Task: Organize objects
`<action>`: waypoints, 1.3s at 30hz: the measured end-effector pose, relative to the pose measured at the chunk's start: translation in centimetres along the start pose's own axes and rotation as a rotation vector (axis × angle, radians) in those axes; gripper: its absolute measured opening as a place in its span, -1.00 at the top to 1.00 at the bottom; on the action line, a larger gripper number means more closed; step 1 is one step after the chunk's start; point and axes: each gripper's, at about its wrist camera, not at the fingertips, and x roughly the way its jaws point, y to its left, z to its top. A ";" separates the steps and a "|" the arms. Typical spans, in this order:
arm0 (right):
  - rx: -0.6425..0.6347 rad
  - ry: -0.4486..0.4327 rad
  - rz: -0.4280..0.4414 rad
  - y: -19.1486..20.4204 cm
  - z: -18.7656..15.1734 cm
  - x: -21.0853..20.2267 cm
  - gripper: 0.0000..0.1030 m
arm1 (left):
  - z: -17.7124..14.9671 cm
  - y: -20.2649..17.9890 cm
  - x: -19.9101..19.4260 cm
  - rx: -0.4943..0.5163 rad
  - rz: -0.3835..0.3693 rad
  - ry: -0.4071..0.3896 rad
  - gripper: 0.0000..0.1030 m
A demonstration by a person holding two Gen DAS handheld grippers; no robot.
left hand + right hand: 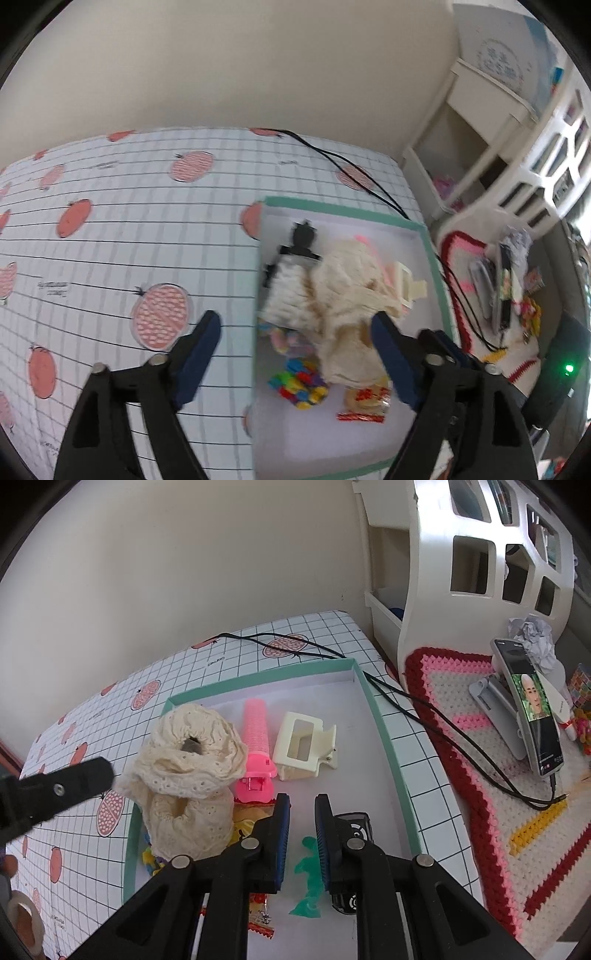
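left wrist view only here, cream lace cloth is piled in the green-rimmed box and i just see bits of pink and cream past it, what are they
Observer: The pink is a pink plastic hair roller clip, lying on the floor of the green-rimmed box against the cream lace cloth.
Operator: and the cream bit
Observer: A cream plastic claw clip, beside the roller on its right, clear of the cloth.
Operator: where is the right gripper
Observer: The right gripper hangs over the box, fingers narrowly apart. A small teal plastic piece shows in the gap. I cannot tell whether it is gripped.
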 end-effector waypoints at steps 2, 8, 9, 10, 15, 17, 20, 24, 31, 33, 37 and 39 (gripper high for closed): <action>0.004 -0.002 0.000 0.0 0.0 0.0 0.26 | 0.1 0.6 0.0 -0.010 0.031 -0.010 -0.71; 0.011 -0.007 -0.002 -0.1 0.0 0.0 -0.06 | 0.0 1.7 0.4 -0.040 0.114 -0.029 -0.99; 0.012 -0.007 -0.001 0.0 0.0 -0.1 -0.14 | 0.0 1.9 0.5 -0.044 0.128 -0.031 -0.99; 0.012 -0.008 -0.001 0.0 0.1 -0.1 -0.19 | 0.0 2.1 0.7 -0.048 0.139 -0.029 -0.99; 0.007 -0.009 -0.004 0.2 0.1 -0.1 -0.41 | -0.2 3.2 1.1 -0.081 0.157 -0.028 -0.99; 0.007 -0.009 -0.002 0.2 0.1 -0.1 -0.49 | -0.3 3.4 1.2 -0.091 0.159 -0.030 -0.99; 0.006 -0.014 -0.007 0.3 0.0 -0.3 -0.66 | -0.3 3.6 1.2 -0.091 0.162 -0.038 -1.00; 0.011 -0.017 -0.002 0.4 -0.1 -0.6 -0.76 | -0.6 3.8 1.5 -0.088 0.171 -0.029 -0.99; 0.013 -0.019 -0.003 0.7 -0.4 -1.0 -1.00 | -1.3 4.5 2.1 -0.085 0.165 -0.017 -1.00; 0.010 -0.021 -0.010 0.8 -0.5 -1.2 -1.00 | -1.4 4.6 1.8 -0.092 0.160 -0.022 -1.00; 0.013 -0.017 -0.008 0.7 -0.8 -1.6 -1.00 | -1.6 4.7 0.9 -0.075 0.173 -0.050 -1.00; 0.010 -0.017 -0.010 0.9 -0.9 -1.8 -1.00 | -1.8 4.8 0.5 -0.069 0.169 -0.052 -1.00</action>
